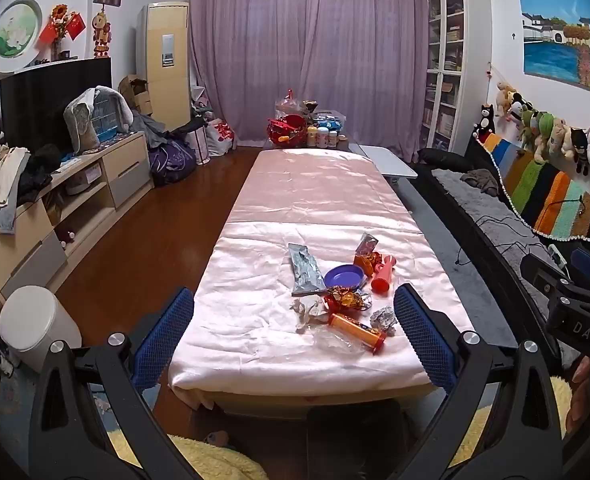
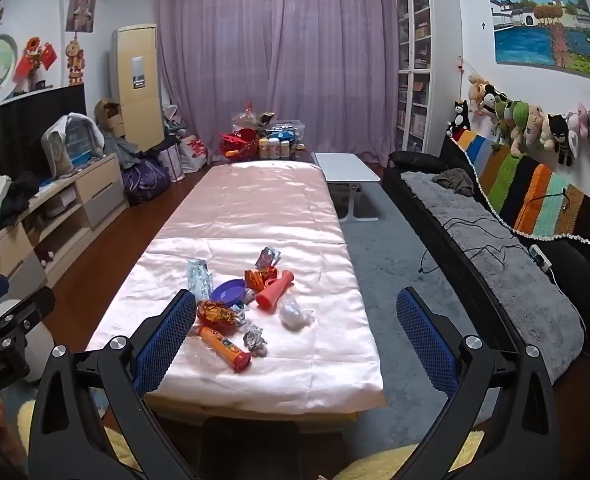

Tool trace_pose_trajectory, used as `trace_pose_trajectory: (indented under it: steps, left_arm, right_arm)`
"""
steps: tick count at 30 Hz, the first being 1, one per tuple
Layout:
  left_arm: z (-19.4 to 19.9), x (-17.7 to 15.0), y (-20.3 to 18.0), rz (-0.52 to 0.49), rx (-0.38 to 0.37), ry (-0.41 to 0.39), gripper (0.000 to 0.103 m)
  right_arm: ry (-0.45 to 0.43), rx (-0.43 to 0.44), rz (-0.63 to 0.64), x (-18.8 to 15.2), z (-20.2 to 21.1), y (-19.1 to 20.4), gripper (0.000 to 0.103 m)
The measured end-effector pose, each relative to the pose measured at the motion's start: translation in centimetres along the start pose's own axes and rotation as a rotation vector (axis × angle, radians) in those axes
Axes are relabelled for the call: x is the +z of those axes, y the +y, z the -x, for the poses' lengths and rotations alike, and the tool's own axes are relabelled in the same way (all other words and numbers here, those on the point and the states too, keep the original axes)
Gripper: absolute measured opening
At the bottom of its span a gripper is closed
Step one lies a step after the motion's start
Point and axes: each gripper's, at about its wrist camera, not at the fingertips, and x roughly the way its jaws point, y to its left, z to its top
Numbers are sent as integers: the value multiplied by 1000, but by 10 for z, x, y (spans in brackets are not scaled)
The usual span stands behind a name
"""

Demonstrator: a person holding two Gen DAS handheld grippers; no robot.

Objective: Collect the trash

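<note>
- Pink satin covers the tabletop [image 1: 315,200], with the trash [image 1: 343,300] heaped near its front end.
- My left claw [image 1: 295,336] gapes wide, empty.
- My right claw [image 2: 295,336] likewise, holding nothing.

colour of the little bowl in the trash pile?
Purple bowl, clearest in the left wrist view.
</note>
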Motion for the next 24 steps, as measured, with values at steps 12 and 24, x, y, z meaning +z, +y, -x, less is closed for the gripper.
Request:
trace_pose_trajectory:
  steps: [12, 24]
  left_arm:
    - [-1, 1, 0, -5, 4, 8, 95]
    - [-7, 0, 3, -5, 10, 9, 95]
  right_arm:
    - [1, 19, -2, 0, -1, 0, 100]
    - [-8, 24, 6, 5, 4, 3, 100]
